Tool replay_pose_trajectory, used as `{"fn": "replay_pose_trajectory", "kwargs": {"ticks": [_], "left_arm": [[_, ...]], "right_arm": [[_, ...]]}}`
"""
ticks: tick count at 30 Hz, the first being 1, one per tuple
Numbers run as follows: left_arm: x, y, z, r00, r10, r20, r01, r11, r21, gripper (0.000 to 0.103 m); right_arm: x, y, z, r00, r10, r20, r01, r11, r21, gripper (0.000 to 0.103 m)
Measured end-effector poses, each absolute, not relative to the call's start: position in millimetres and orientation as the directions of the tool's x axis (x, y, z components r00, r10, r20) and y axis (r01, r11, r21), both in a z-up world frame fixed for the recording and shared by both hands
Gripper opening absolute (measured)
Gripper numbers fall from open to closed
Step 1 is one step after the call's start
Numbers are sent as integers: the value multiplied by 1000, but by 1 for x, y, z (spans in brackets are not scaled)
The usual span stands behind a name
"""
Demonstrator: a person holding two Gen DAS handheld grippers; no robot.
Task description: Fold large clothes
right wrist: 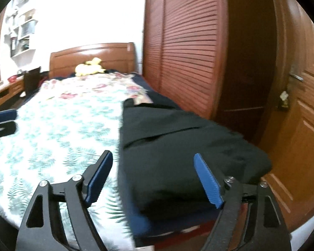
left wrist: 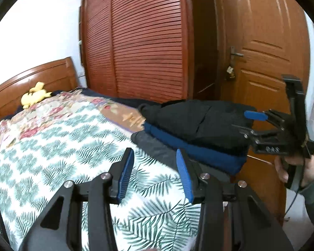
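Both claws gape with nothing between their pads: my left gripper (left wrist: pixel 155 175) hangs over the fern-print bedspread (left wrist: pixel 58 146); my right gripper (right wrist: pixel 155 179) sits beside the folded black garment (right wrist: pixel 178 146). That garment tops a stack of 3, over a blue garment (left wrist: pixel 198 152) and a grey garment (left wrist: pixel 155 146), at the bed's corner by the door (left wrist: pixel 268 62).

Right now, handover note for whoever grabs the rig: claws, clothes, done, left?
Left claw: open, empty, over the leaf-print bedspread.
Right claw: open, empty, at the near edge of the black garment.
Clothes: folded stack at the bed's door-side corner, black garment on top, blue garment under it, a grey piece at the bottom.
Done: the stacked pieces look folded.
Left: no unfolded clothing in view; check outside the frames.
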State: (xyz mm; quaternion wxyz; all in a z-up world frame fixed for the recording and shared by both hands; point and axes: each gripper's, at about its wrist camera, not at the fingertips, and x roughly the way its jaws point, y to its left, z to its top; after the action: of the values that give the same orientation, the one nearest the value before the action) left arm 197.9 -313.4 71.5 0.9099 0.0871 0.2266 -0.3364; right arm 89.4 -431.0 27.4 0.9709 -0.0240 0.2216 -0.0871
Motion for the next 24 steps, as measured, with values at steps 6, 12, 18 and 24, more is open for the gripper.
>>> {"fn": "replay_pose_trajectory", "kwargs": {"ticks": [6,12,18,24], "left_arm": [[194,-278,42,691,-516,-506,596,803,-6,42],[188,-230,8,721,-433,-540,489,871,-46,42],[168,-177,-7,775,-335,-536,378,925,-32,42],[147,-125,-18,808,-241,-538,279,960,-12,42]], "right_arm": [[97,-384,10,897,-112,-427,101,994,-48,89],[99,-336,-14,901,-76,-428,72,997,-25,90],[98,-287,-28,896,2,-444,1,1000,8,90],[100,-240,-45,882,83,-464,-74,997,36,90]]}}
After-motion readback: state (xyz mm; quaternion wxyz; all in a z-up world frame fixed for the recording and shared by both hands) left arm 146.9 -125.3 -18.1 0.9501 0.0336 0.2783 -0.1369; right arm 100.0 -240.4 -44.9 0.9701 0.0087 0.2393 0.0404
